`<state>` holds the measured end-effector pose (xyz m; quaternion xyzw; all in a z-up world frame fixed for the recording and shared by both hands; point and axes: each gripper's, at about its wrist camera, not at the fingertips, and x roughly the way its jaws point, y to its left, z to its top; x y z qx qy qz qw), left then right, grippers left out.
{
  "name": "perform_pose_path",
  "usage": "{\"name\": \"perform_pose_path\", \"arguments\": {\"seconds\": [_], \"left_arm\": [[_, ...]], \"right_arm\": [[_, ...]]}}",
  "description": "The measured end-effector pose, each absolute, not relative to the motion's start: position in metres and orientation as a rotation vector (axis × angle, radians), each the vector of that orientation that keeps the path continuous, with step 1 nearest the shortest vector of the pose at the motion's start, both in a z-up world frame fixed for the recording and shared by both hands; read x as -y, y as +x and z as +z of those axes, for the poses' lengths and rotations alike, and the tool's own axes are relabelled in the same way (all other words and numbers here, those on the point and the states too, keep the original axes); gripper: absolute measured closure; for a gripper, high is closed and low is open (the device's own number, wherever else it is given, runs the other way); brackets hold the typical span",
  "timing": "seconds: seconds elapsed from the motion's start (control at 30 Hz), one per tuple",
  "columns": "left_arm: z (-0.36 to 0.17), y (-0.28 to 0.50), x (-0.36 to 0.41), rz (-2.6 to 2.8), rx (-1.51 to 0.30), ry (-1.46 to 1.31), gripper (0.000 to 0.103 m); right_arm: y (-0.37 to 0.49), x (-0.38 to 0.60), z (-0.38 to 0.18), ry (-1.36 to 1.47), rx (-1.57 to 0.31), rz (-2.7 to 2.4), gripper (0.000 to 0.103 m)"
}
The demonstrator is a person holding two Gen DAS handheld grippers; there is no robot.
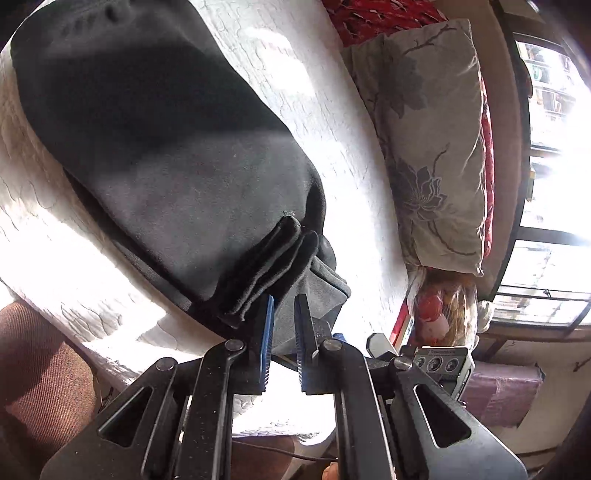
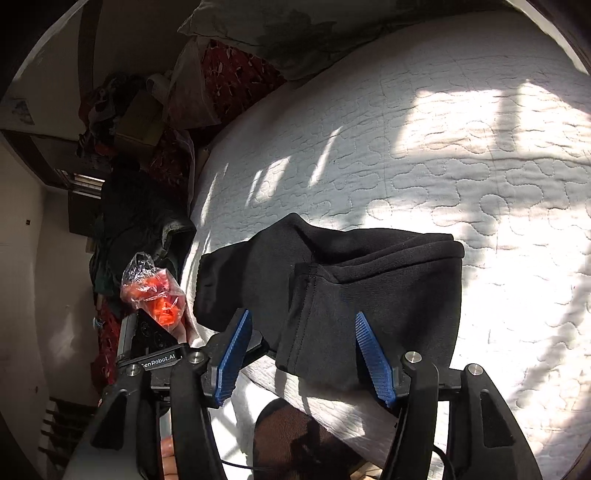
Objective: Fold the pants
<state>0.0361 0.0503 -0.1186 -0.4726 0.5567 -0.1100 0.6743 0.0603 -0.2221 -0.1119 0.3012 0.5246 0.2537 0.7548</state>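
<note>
The black pants point(image 1: 159, 147) lie folded over on the white quilted bed point(image 1: 332, 147). In the left wrist view their layered hem edges bunch just ahead of my left gripper point(image 1: 284, 299), whose blue pads stand a narrow gap apart with nothing clamped between them. In the right wrist view the folded pants point(image 2: 369, 288) lie near the bed's front edge. My right gripper point(image 2: 303, 317) is wide open just in front of them, its fingertips over the cloth, holding nothing.
A grey flowered pillow point(image 1: 432, 140) and red patterned bedding point(image 1: 376, 14) lie at the bed's far side. A plastic bag with red contents point(image 2: 155, 291) sits beside the bed among clutter. A window point(image 1: 554, 184) is at the right. The person's leg point(image 2: 295, 443) is below.
</note>
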Motion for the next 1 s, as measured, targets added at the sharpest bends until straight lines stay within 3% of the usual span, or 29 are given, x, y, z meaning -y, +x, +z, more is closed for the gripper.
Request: {"name": "perform_pose_path", "arguments": {"seconds": [0.13, 0.23, 0.4, 0.63, 0.7, 0.77, 0.8, 1.0], "left_arm": [[-0.113, 0.055, -0.006, -0.317, -1.281, -0.912, 0.089], [-0.137, 0.066, 0.011, -0.247, -1.382, -0.81, 0.089], [-0.147, 0.066, -0.019, -0.275, -1.401, -0.964, 0.089], [-0.075, 0.074, -0.109, -0.235, -1.256, -0.833, 0.088], [-0.063, 0.08, -0.141, -0.178, -1.24, -0.777, 0.08], [-0.057, 0.087, -0.174, -0.119, -1.237, -0.728, 0.064], [-0.056, 0.092, -0.19, -0.092, -1.241, -0.697, 0.062], [-0.086, 0.131, -0.258, -0.124, -1.348, -0.636, 0.061]], "right_arm": [[0.049, 0.248, -0.141, 0.773, -1.166, 0.517, 0.033], [0.044, 0.265, -0.168, 0.876, -1.17, 0.464, 0.035], [0.037, 0.277, -0.156, 0.947, -1.112, 0.494, 0.033], [0.024, 0.262, -0.109, 0.719, -1.04, 0.497, 0.026], [0.023, 0.241, -0.105, 0.653, -1.05, 0.507, 0.024], [0.022, 0.211, -0.103, 0.589, -1.063, 0.515, 0.023], [0.023, 0.196, -0.103, 0.547, -1.074, 0.511, 0.023], [0.025, 0.104, -0.109, 0.277, -1.107, 0.502, 0.022]]}}
